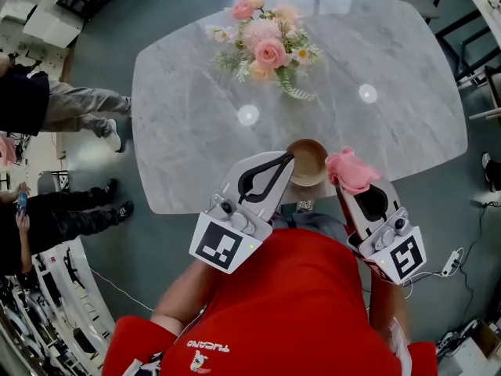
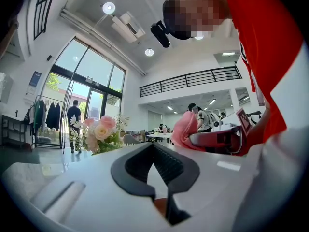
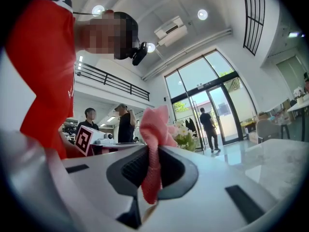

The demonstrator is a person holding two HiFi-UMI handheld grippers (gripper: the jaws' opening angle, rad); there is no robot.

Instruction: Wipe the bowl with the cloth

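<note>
Pink cloth (image 1: 351,171) sat clenched in my right claw (image 1: 344,182), left claw (image 1: 289,160) pinching the bowl (image 1: 308,164) rim; I judged firm inside sweeps best.

Pink cloth (image 1: 350,171), brown bowl (image 1: 308,161) (grey-marbled table (image 1: 391,69)).

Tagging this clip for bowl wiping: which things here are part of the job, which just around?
Job: bowl, gripped by the left gripper; pink cloth, in the right gripper.
Around: flowers, marble table, people standing by.
</note>
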